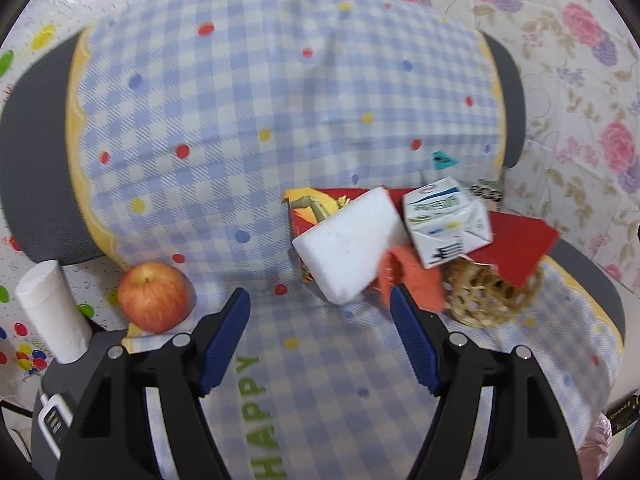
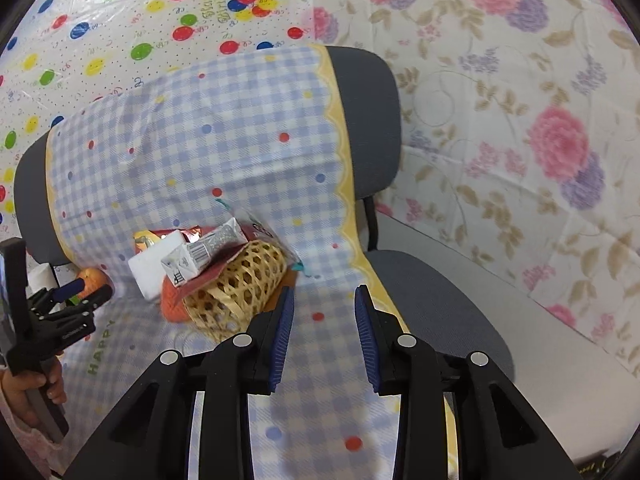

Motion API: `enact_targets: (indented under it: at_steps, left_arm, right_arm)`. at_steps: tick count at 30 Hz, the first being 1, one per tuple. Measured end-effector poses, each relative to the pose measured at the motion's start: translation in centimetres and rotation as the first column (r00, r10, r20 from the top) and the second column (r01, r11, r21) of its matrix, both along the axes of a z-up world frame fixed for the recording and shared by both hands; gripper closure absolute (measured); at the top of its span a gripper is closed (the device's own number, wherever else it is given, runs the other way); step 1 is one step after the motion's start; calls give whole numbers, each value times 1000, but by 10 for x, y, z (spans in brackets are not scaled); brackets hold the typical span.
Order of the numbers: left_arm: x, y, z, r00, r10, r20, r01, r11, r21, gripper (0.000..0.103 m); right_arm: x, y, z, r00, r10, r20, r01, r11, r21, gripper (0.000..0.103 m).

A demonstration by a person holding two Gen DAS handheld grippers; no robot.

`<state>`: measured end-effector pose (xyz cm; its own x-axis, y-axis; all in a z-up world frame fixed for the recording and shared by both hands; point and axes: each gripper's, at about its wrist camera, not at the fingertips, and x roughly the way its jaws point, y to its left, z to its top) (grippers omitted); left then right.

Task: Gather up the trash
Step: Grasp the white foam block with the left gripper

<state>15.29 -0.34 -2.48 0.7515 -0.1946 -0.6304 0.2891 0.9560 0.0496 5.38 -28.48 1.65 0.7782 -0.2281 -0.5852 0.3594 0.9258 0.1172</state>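
One basket (image 1: 492,300), one apple (image 1: 154,296), perhaps five scraps.

Blue-white checked cloth (image 1: 280,100) with coloured dots, red-yellow apple (image 1: 154,296), white block (image 1: 346,246), tan woven basket (image 2: 236,284), red card (image 1: 516,246) at its 12 o'clock.

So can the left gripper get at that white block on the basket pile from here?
Probably yes. The left gripper is open, and the white block lies just ahead of its fingertips with nothing between. The milk carton and orange cloth crowd its right side.
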Motion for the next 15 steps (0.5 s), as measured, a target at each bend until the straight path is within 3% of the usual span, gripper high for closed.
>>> enact_targets:
  at_steps: [11,13,15]
  left_arm:
    - [75,-10,-33,991,-20,-131,13,998,-60,38]
    - [83,-12,-35,989,-37,-142,25,996,-88,47]
    - [85,-13,-36,987,-53,-153,37,993,-108,62]
  right_arm:
    - [57,-4,-22,999,21,-44,-18,997,69,63]
    - [60,-3,-25,998,29,-55,-26,997,71,63]
    - [60,-2,-27,997,38,-68,-34,997,65,63]
